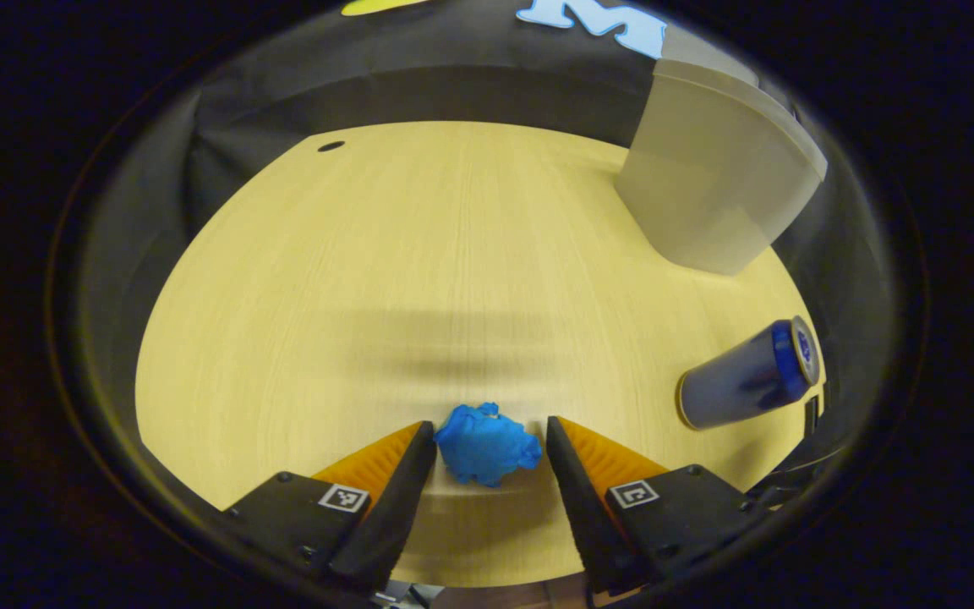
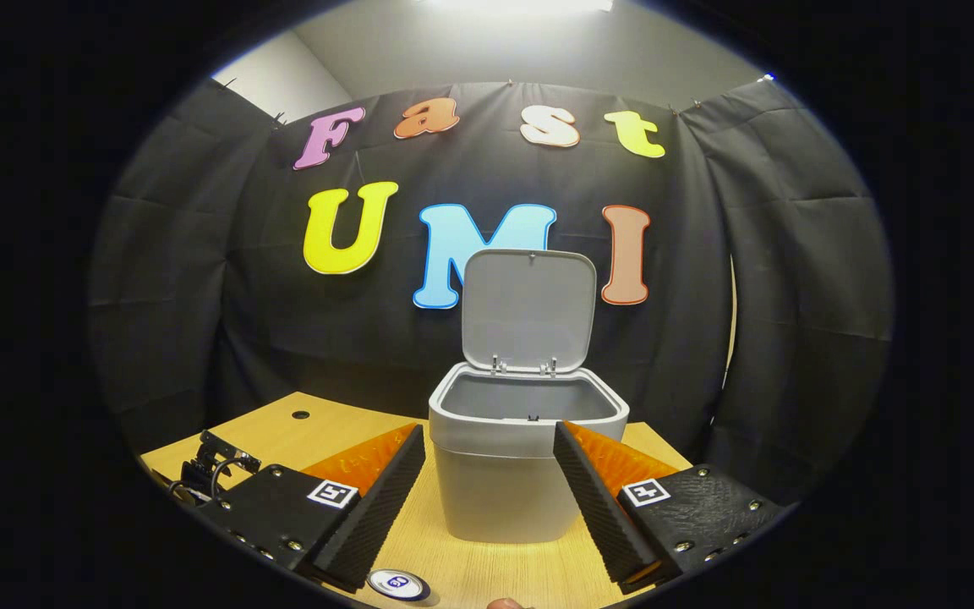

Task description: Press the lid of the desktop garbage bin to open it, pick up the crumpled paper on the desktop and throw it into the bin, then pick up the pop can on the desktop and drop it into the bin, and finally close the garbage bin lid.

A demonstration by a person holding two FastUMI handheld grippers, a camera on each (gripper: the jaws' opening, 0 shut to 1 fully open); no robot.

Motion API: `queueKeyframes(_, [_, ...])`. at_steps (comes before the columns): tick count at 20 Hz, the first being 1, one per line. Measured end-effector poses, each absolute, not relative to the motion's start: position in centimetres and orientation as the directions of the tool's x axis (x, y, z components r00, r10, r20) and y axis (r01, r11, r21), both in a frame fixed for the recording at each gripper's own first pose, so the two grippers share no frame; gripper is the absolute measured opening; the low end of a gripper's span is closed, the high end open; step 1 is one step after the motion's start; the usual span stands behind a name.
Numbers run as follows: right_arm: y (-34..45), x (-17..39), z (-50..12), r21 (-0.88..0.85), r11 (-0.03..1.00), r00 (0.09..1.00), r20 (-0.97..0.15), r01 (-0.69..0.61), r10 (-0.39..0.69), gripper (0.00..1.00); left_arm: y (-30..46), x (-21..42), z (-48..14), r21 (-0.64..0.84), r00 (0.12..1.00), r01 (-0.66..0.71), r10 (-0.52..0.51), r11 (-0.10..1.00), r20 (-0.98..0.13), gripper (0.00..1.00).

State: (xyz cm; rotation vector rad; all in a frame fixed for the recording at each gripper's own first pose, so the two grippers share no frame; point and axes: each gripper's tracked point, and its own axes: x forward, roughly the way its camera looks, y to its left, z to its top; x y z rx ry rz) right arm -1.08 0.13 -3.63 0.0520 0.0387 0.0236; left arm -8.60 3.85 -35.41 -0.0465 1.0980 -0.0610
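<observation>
Left gripper view has the left gripper (image 1: 489, 452) with jaws wide around the crumpled blue paper ball (image 1: 487, 443) on the pale wooden worktop (image 1: 419, 279), dark blue pop can (image 1: 747, 373) lying right of it, while in the right gripper view the right gripper (image 2: 489, 461), jaws wide, faces the grey plastic bin (image 2: 521, 474), its lid (image 2: 529, 309) up.

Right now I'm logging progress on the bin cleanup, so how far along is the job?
Done: the garbage bin stands with its lid up. In hand: the left gripper is open with the blue crumpled paper between its fingers, not yet gripped. Left: drop the paper in, then the pop can, which stands on the desktop, then close the lid. The right gripper is open, facing the bin.
</observation>
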Motion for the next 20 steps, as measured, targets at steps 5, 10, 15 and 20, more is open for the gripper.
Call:
queueKeyframes(5, [-0.4, -0.9, -4.1, 0.065, 0.998, 0.999, -0.046, -0.012, 0.015, 0.98, 6.1, -7.0, -33.4, -0.018, 0.458, 0.013, -0.022, 1.0, -0.888, 0.5])
queueKeyframes(10, [-0.4, -0.8, -4.2, 0.073, 0.997, 0.999, -0.049, -0.015, 0.018, 0.98, 7.4, -3.9, -29.8, -0.02, 0.468, -0.004, -0.016, 1.0, -0.884, 0.25])
queueKeyframes(15, [-0.7, -0.8, -4.0, 0.059, 0.998, 0.999, -0.042, -0.017, 0.019, 0.98, 8.6, 0.3, -24.1, -0.048, 0.484, -0.042, -0.022, 0.998, -0.875, 0.23])
queueKeyframes(20, [-0.9, -0.8, -4.1, 0.052, 0.999, 0.999, -0.046, -0.008, 0.011, 0.98, 8.5, 8.2, -15.6, -0.087, 0.582, -0.031, -0.053, 0.996, -0.811, 0.16])
